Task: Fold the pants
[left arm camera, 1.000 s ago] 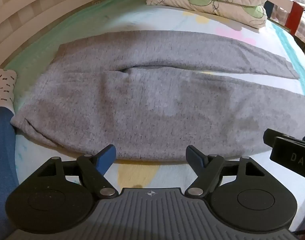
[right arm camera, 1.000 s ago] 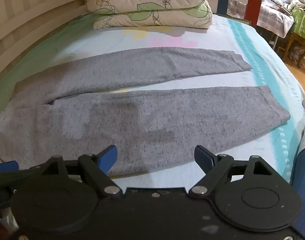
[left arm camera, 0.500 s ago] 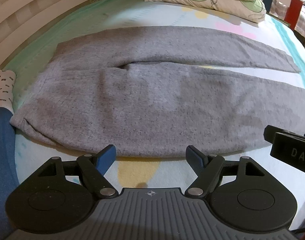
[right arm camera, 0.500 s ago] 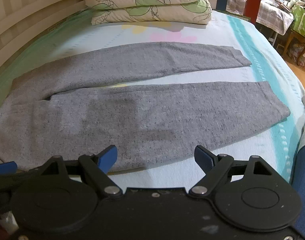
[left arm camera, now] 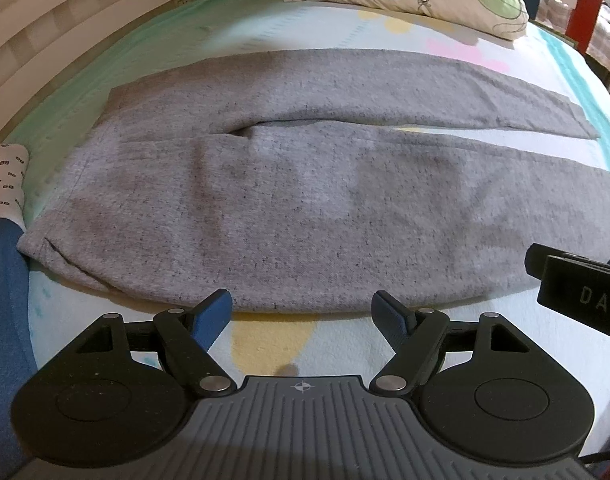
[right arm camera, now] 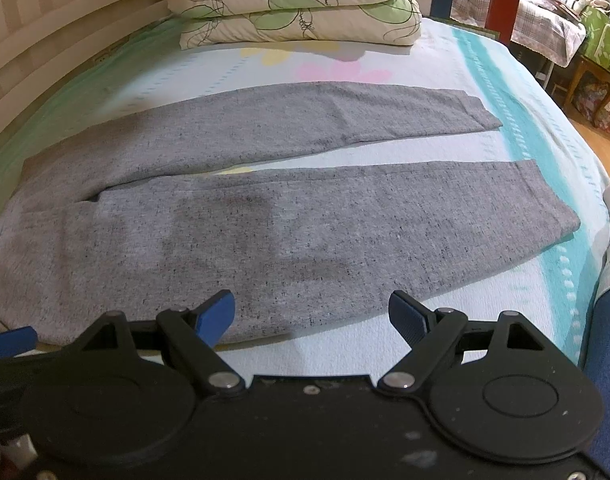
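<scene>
Hovering just short of the grey pants' [left arm camera: 289, 208] near edge: left gripper [left arm camera: 303, 312] and right gripper [right arm camera: 311, 314], jaws of both spread wide, holding nothing. Laid flat across the bed [right arm camera: 485, 68], waistband leftward, two legs running rightward, slightly parted. Beyond the pants, stacked leaf-print pillows [right arm camera: 297, 8].

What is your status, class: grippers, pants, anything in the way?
Left gripper open, empty, at near edge. Right gripper open, empty. Grey pants flat on bed, legs apart, unfolded. Pillows beyond the pants, clear of them.
</scene>
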A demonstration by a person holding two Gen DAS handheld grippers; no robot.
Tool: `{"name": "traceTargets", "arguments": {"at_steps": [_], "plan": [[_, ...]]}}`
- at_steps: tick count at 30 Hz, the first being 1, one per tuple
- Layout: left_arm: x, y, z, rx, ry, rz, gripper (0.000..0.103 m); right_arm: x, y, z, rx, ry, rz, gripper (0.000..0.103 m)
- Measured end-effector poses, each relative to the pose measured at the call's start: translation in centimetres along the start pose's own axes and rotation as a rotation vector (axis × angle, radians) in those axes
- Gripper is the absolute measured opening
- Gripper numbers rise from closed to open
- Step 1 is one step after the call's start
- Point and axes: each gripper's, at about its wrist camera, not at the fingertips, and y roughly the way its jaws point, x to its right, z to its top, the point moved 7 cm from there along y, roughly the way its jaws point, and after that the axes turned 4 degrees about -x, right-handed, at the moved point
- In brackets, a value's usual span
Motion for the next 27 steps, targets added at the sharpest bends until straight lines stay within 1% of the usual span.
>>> {"name": "traceTargets", "arguments": {"at_steps": [27], "plan": [[0.23,0.79,-0.35,-0.031,-0.003,-0.002,0.076,-0.14,0.79,-0.14,-0.025,0.000,0.004,0.089]]}}
